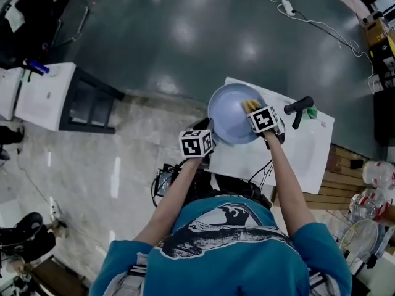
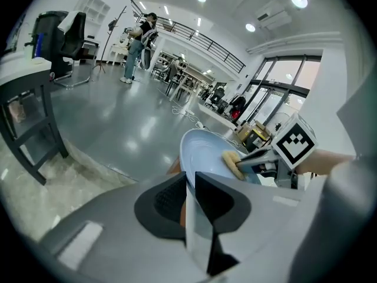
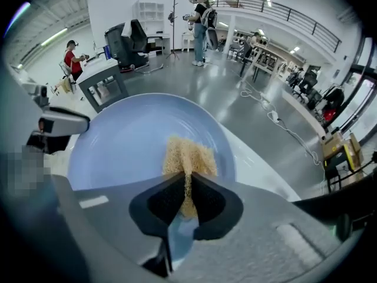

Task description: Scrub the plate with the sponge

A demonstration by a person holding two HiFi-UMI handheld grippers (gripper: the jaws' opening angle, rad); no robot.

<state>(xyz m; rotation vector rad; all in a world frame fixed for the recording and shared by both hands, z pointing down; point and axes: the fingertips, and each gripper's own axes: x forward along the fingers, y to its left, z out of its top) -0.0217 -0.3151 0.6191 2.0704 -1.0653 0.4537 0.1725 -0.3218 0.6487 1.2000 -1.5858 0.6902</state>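
A light-blue plate (image 1: 229, 117) is held tilted over the white sink unit (image 1: 302, 150). My left gripper (image 1: 208, 128) is at its near-left rim; in the left gripper view the plate (image 2: 203, 152) has its edge running between the pads, and the left gripper (image 2: 189, 180) is shut on it. My right gripper (image 1: 254, 108) is shut on a yellow sponge (image 1: 249, 105) pressed against the plate's inner face. In the right gripper view the sponge (image 3: 188, 155) sticks out past the right gripper (image 3: 187, 184) onto the plate (image 3: 123, 140). The sponge (image 2: 231, 161) also shows in the left gripper view.
A black faucet (image 1: 299, 108) with a green item (image 1: 312, 111) beside it stands at the sink's far right. A white table on a dark frame (image 1: 46, 97) is at the left. Cables (image 1: 308, 20) lie on the grey floor. Wooden slats (image 1: 345, 187) sit at the right.
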